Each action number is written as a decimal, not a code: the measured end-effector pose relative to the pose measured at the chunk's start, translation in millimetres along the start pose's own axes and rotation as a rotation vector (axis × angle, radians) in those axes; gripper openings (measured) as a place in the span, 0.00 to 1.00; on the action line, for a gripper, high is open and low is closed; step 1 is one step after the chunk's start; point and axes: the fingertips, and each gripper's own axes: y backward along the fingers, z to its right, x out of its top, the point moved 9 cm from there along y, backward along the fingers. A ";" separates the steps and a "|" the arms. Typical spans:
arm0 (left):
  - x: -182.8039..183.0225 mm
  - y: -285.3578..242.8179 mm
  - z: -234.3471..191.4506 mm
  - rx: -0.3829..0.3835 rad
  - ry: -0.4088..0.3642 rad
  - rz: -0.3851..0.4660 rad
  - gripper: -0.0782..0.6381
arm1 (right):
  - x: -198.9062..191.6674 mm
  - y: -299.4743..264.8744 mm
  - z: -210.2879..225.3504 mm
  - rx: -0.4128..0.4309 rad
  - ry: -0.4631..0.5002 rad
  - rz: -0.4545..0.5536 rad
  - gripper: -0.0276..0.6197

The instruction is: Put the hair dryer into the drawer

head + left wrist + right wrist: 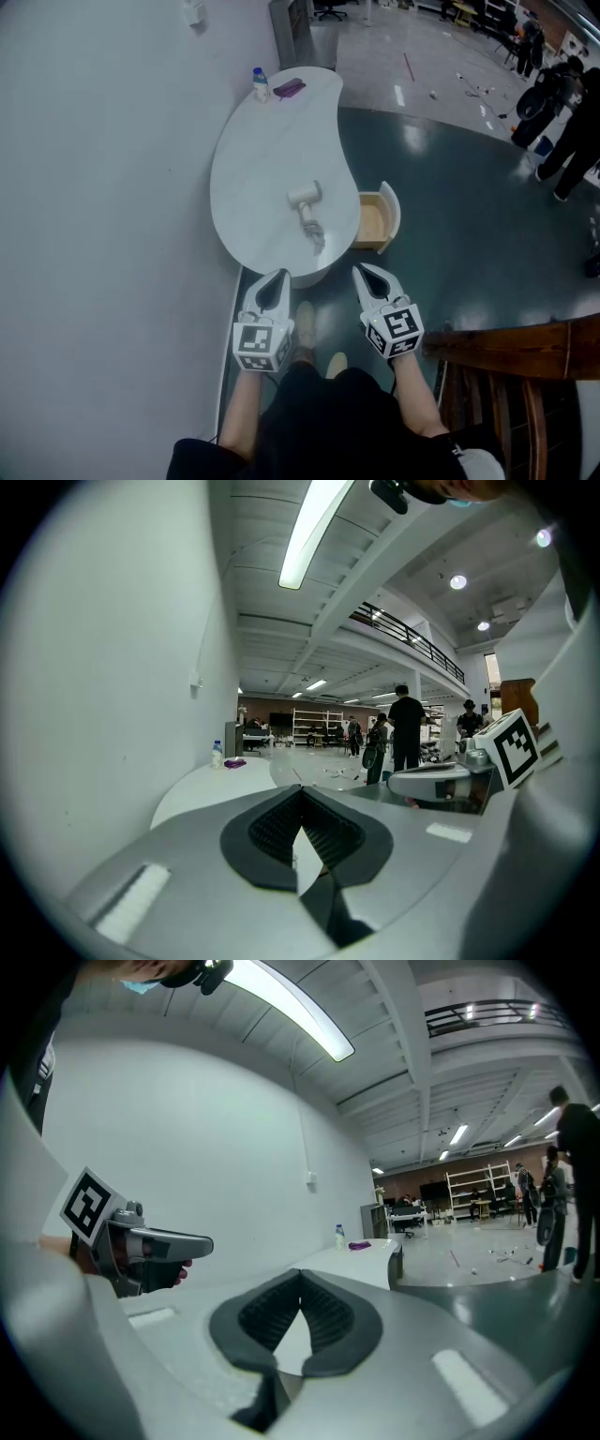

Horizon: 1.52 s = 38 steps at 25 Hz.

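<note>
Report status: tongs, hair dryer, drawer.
Left tongs and right tongs shut, empty, short of the table. Hair dryer lies on table, untouched. Drawer open beside it; nothing between.

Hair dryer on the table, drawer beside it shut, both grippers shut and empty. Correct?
No, the drawer is pulled open, as the head view shows. The rest holds: the hair dryer lies on the table, and the left gripper and right gripper are both shut and empty.
</note>
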 end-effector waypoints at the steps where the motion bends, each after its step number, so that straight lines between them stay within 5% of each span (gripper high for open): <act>1: 0.7 -7.3 -7.0 0.000 0.001 0.000 0.12 | 1.0 -9.8 2.5 0.000 0.001 -0.001 0.05; 16: -9.2 -119.1 -110.3 -0.021 0.075 -0.078 0.12 | 5.6 -157.4 32.9 -0.010 -0.026 -0.100 0.05; 38: -80.8 -224.8 -183.1 -0.065 0.162 -0.275 0.12 | -71.6 -281.5 73.0 -0.011 -0.128 -0.311 0.05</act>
